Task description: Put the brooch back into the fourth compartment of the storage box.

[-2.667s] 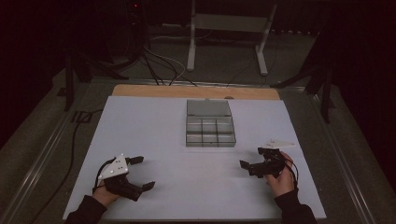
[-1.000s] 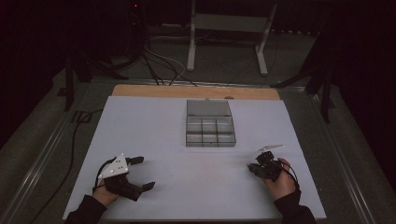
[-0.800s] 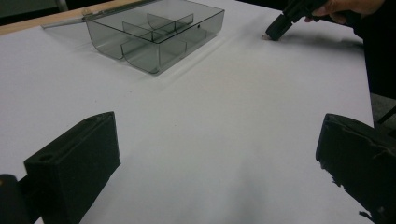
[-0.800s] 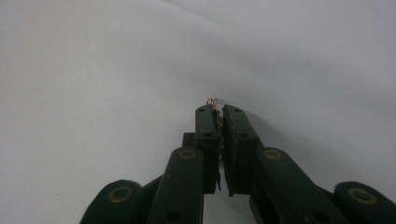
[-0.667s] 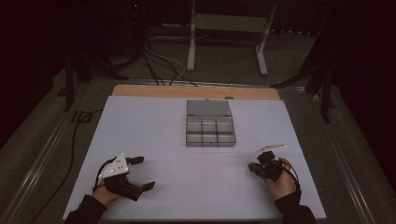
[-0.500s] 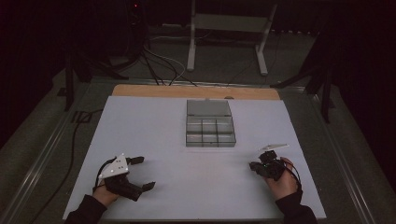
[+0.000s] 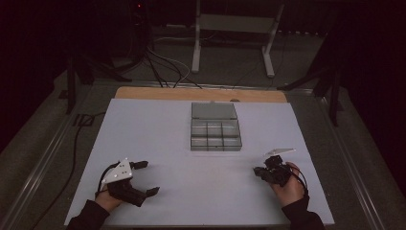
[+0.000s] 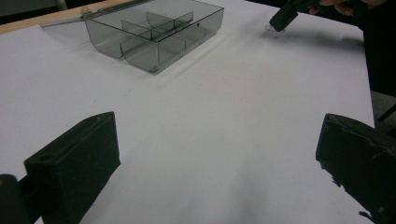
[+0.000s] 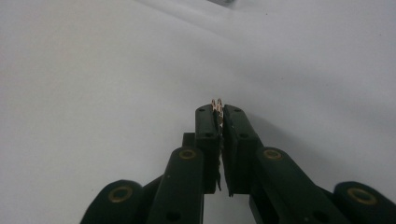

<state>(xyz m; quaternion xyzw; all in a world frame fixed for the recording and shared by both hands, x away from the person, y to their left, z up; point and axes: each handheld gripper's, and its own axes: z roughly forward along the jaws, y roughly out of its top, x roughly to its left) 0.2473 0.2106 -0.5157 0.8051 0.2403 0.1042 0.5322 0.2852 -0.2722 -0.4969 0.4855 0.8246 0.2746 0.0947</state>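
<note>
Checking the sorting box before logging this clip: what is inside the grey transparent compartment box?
The grey transparent compartment box shows dividers and bare floors in the compartments facing the cameras; nothing visibly lies inside. The far compartments' floors are partly hidden by its walls.

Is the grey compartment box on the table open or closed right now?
Open. The box has its lid laid back flat, and its dividers show from above.

The small pale thing (image 9: 216, 103) pinched in the right hand-held gripper (image 9: 217, 109) is mostly hidden between its pads; only a thin tip pokes out at 12 o'clock, too small to identify. The compartment box (image 9: 225, 2) is cut off by the top edge.
</note>
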